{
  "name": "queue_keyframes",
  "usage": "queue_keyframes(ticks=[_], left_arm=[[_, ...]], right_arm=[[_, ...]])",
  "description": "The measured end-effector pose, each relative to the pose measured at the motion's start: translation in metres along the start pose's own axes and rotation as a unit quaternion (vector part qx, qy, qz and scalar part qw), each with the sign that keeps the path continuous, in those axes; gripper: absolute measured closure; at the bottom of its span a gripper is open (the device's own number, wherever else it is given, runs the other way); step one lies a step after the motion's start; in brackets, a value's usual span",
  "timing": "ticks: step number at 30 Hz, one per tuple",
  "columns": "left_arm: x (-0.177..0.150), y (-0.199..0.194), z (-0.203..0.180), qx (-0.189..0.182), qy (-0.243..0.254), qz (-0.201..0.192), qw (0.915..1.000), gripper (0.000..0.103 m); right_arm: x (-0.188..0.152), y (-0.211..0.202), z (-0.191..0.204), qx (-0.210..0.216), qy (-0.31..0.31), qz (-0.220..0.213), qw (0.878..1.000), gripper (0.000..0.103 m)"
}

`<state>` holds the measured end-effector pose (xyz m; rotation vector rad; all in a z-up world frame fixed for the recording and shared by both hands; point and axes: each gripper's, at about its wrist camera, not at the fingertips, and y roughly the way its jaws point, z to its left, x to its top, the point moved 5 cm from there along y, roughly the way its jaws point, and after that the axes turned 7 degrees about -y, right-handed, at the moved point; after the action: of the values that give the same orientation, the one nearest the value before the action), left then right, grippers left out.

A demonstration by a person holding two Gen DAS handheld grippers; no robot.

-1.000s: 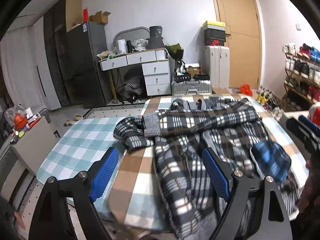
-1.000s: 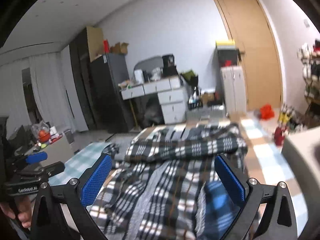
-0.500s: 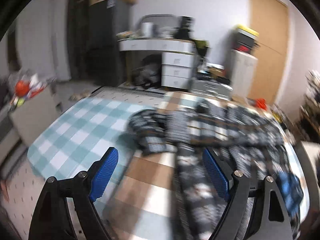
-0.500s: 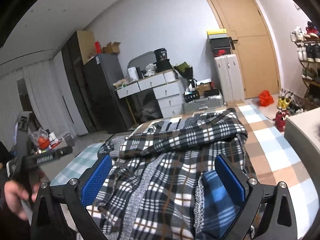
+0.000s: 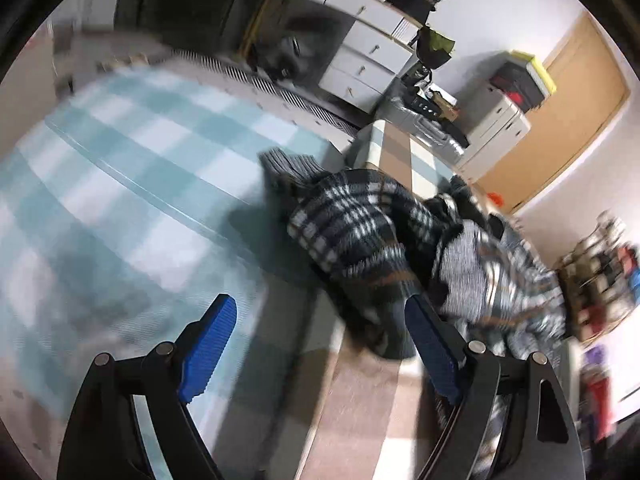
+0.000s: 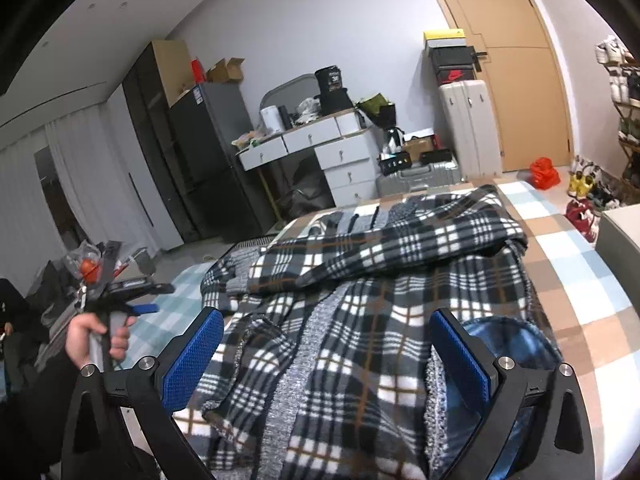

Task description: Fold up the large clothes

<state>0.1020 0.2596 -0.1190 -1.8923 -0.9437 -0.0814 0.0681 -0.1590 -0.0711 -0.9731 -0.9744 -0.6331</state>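
A large dark plaid fleece garment with a grey knit placket and blue lining lies crumpled on a checked bed cover. In the left wrist view its sleeve with a grey cuff lies just ahead of my left gripper, which is open and tilted down over the cover with nothing between its blue pads. My right gripper hovers open above the near part of the garment, touching nothing. The right view also shows a hand holding the left gripper at the left.
A white dresser, dark fridge, suitcases and a wooden door stand beyond the bed. Shoe racks line the right wall. A pale teal checked cover spreads left of the garment.
My left gripper has swung left and down toward the sleeve, rolling so the room looks tilted. My right gripper has dipped slightly closer to the garment. Both stayed open.
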Motion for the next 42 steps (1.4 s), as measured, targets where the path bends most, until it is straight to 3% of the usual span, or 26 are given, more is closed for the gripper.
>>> queue_keyframes(ticks=[4, 6, 10, 13, 17, 19, 21, 28, 30, 33, 35, 36, 37, 40, 42], left_arm=[[0.026, 0.035, 0.011, -0.05, -0.038, 0.027, 0.9977, 0.02], [0.04, 0.044, 0.022, -0.058, -0.07, 0.038, 0.9952, 0.02], [0.07, 0.069, 0.043, -0.08, -0.138, 0.069, 0.9848, 0.02], [0.078, 0.098, 0.048, -0.128, -0.178, 0.133, 0.9667, 0.02], [0.077, 0.124, 0.051, -0.142, -0.198, 0.183, 0.9525, 0.02], [0.065, 0.137, 0.047, -0.157, -0.205, 0.224, 0.9399, 0.02], [0.057, 0.147, 0.047, -0.146, -0.215, 0.253, 0.9318, 0.02], [0.063, 0.148, 0.037, -0.151, -0.197, 0.231, 0.9407, 0.02], [0.065, 0.153, 0.035, -0.162, -0.198, 0.23, 0.9388, 0.021], [0.066, 0.159, 0.037, -0.161, -0.217, 0.228, 0.9355, 0.031], [0.065, 0.16, 0.047, -0.144, -0.227, 0.215, 0.9388, 0.055], [0.064, 0.162, 0.052, -0.135, -0.229, 0.214, 0.9398, 0.079], [0.065, 0.168, 0.053, -0.13, -0.227, 0.219, 0.9399, 0.093], [0.059, 0.172, 0.053, -0.151, -0.211, 0.239, 0.9357, 0.1], [0.058, 0.17, 0.056, -0.154, -0.213, 0.232, 0.9366, 0.102]], right_arm=[[-0.002, 0.007, 0.001, -0.004, -0.001, 0.005, 1.0, 0.0], [-0.002, 0.01, 0.001, -0.009, -0.001, 0.007, 1.0, 0.0], [-0.004, 0.016, 0.002, -0.019, -0.004, 0.011, 1.0, 0.0], [-0.005, 0.024, 0.006, -0.021, -0.009, 0.019, 1.0, 0.0], [-0.007, 0.036, 0.014, -0.022, -0.021, 0.029, 0.999, 0.0], [-0.009, 0.042, 0.019, -0.02, -0.03, 0.034, 0.999, 0.0], [-0.01, 0.046, 0.025, -0.017, -0.039, 0.038, 0.998, 0.0], [-0.017, 0.055, 0.044, -0.01, -0.076, 0.05, 0.996, 0.0], [-0.019, 0.055, 0.048, -0.011, -0.088, 0.052, 0.995, 0.0], [-0.021, 0.054, 0.056, -0.011, -0.105, 0.049, 0.993, 0.0], [-0.021, 0.056, 0.059, -0.01, -0.11, 0.05, 0.993, 0.0], [-0.022, 0.057, 0.059, -0.007, -0.11, 0.054, 0.992, 0.0], [-0.023, 0.059, 0.06, -0.001, -0.107, 0.06, 0.992, 0.0], [-0.024, 0.061, 0.057, 0.007, -0.096, 0.066, 0.993, 0.0], [-0.023, 0.06, 0.056, 0.007, -0.095, 0.065, 0.993, 0.0]])
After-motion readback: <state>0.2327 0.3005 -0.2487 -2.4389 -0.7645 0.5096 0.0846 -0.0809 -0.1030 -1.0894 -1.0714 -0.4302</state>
